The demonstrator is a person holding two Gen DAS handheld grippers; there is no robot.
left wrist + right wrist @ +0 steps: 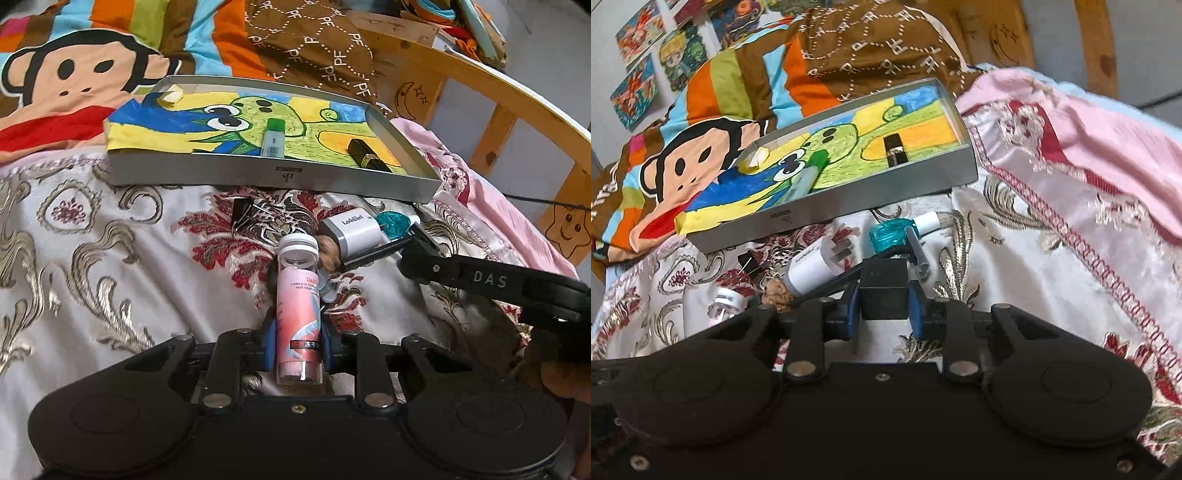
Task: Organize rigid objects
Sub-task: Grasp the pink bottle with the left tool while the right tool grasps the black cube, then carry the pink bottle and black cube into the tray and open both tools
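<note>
While the left tool (pixel 297 343) is pinching a pink vial (pixel 298 314) between its blue pads, the vial is lying lengthwise along the fingers, its white cap pointing toward the tray (pixel 258 175). The right tool (pixel 884 308) is clamping a black block (pixel 884 291) between its own blue pads; in the left view it is reaching in from the right, its tip sitting beside the charger (pixel 351 230).

Just ahead of both tools, loose things are lying on the bed's brocade cover (pixel 110 258): a white charger (pixel 812 271), a teal bottle (pixel 886 236) with a white neck, a clear tube (pixel 918 254), a black binder clip (pixel 242 216) and a second small vial (pixel 724 304). These are clustered close together, the charger touching the teal bottle in the left view.

Beyond them the grey tray is resting on the bed, lined with a bright dinosaur drawing (pixel 240 125). Inside it a green-capped tube (pixel 273 138) is lying near the middle, a black lipstick (pixel 367 155) is lying toward the right end, and a pale yellow lump (pixel 171 96) is sitting in the far left corner.

Behind the tray a monkey-print blanket (pixel 74 85) and a brown cloth (pixel 314 48) are piled up, with a wooden bed rail (pixel 491 96) curving along the right.
</note>
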